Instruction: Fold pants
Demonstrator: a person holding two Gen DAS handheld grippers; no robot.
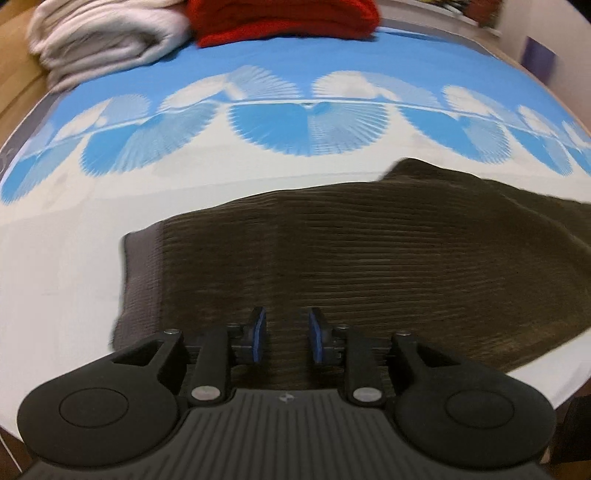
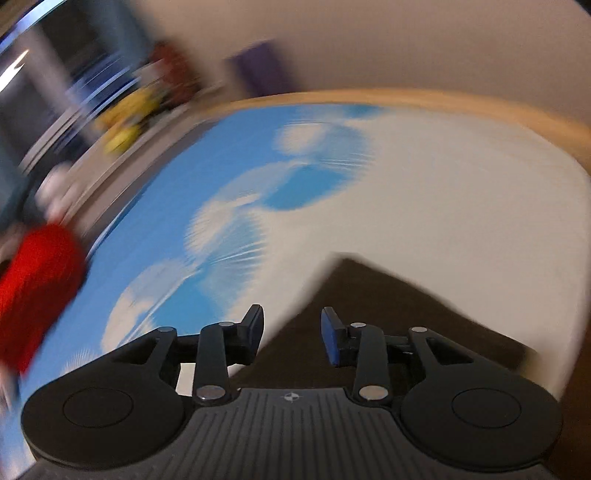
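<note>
Risk first, left wrist view: folded pants (image 1: 369,266) lying flat on the bedsheet (image 1: 55,277), filling the frame from 9 to 3 o'clock, with a corner poking up at 1 o'clock; likely to spring loose or slide if brushed, since nothing pins the layers. Left gripper (image 1: 284,336) poised at 6 o'clock over the near edge, tilted steeply down, jaws parted a little, nothing between the pads (image 1: 258,334), so released. White towels (image 1: 103,48) at 11 o'clock and red cloth (image 1: 284,18) at 12 o'clock well apart from the pants.

Right wrist view, badly smeared: pants (image 2: 369,314) showing as a dark wedge at 5 o'clock, its point just ahead of the right gripper (image 2: 291,328). Jaws parted, empty, released. Gripper angled downward over the sheet, frame rolled aslant. Danger here of a hasty grab landing on sheet instead of cloth, or snagging one layer only and dragging the fold askew. Red cloth (image 2: 33,291) at 9 o'clock.
</note>
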